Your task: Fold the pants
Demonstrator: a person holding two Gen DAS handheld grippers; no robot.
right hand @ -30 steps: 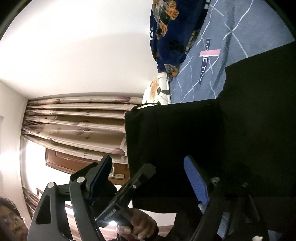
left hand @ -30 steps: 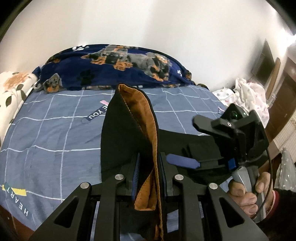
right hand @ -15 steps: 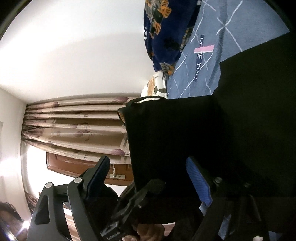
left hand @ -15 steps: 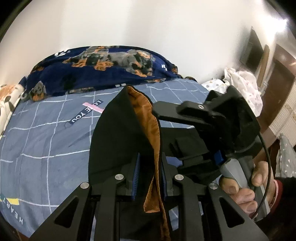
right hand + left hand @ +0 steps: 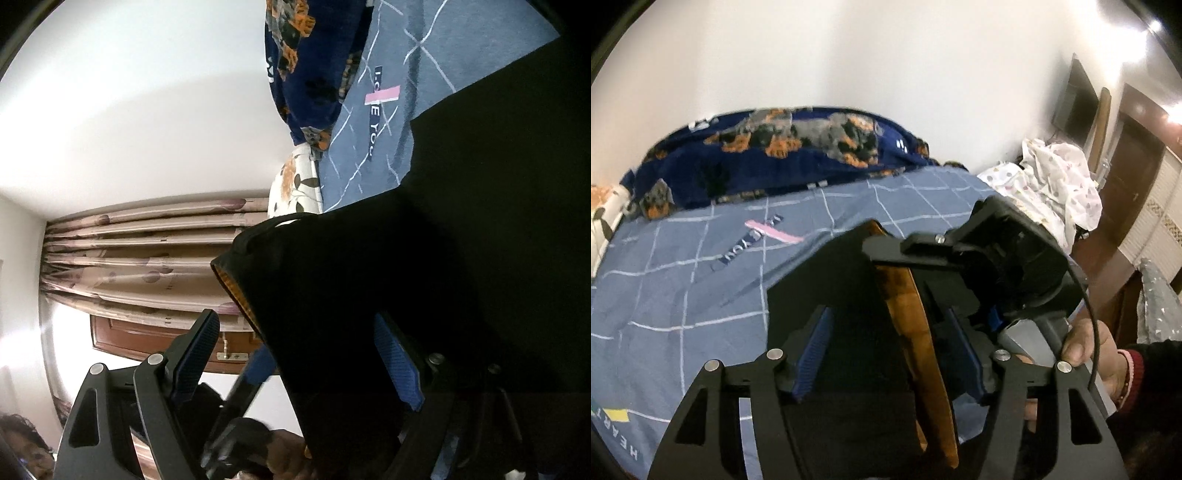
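Black pants (image 5: 849,295) with an orange-brown lining (image 5: 908,314) are held up over the blue checked bed sheet (image 5: 683,277). My left gripper (image 5: 886,321) is opening: the folded edge stands between its blue pads (image 5: 812,350), which no longer press on it. My right gripper (image 5: 997,251) reaches in from the right, just beyond that edge, held by a hand (image 5: 1086,343). In the right wrist view the pants (image 5: 369,277) hang between the spread fingers of my right gripper (image 5: 295,325), which is open; cloth lies against the right pad (image 5: 395,365), and the left pad is bare.
A navy dog-print blanket (image 5: 775,158) lies along the wall at the bed's far side. White patterned clothes (image 5: 1056,177) are piled at the right by a dark door. A flowered pillow (image 5: 295,181) and curtains (image 5: 147,258) show in the right wrist view.
My left gripper's jaws, shut on the pants edge before, have spread apart. The right gripper has moved in leftwards over the cloth, close to the left one.
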